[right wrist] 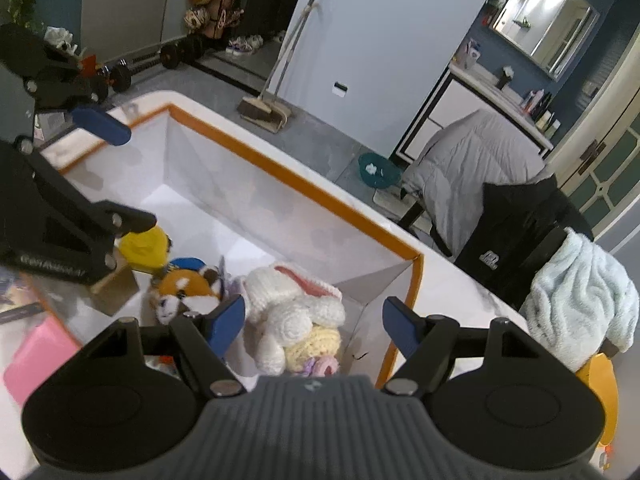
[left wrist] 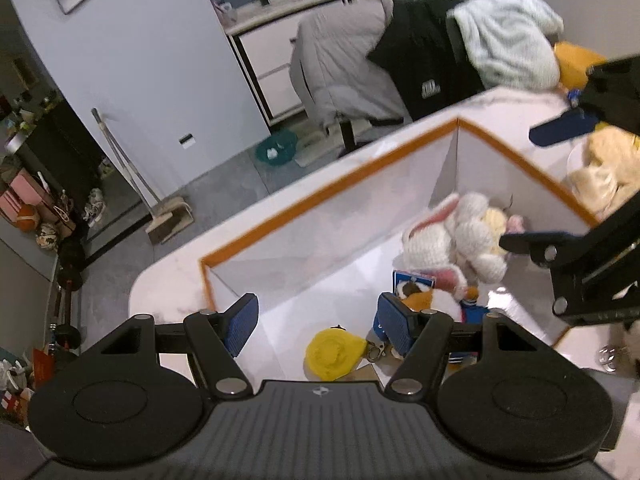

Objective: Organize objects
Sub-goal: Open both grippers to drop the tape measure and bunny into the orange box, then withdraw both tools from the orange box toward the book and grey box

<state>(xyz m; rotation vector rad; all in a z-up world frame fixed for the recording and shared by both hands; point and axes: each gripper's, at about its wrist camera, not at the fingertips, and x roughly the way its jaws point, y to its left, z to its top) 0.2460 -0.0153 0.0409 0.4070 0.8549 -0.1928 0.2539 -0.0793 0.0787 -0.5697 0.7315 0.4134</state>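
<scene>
Both our grippers hang with jaws apart and nothing in them, above the orange-rimmed white box of soft toys.

Our left gripper (left wrist: 318, 322) is released, nothing between its blue pads; just beyond and below its fingers lies a yellow toy (left wrist: 334, 354) on the floor of the box (left wrist: 320, 184), and beside its right finger an orange-and-white plush (left wrist: 424, 300). Farther ahead and to its right, a white knitted bunny (left wrist: 460, 236) sits in the box's far corner, and past that our right gripper's fingers enter from the edge of the view. Our right gripper (right wrist: 314, 326) is likewise unclenched and holds nothing; the bunny lies directly below its gap, the orange plush just left of its left finger, the yellow toy beyond that. Outside the box, to the left of this gripper, a pink block (right wrist: 36, 364) lies on the white tabletop (right wrist: 456, 280).
</scene>
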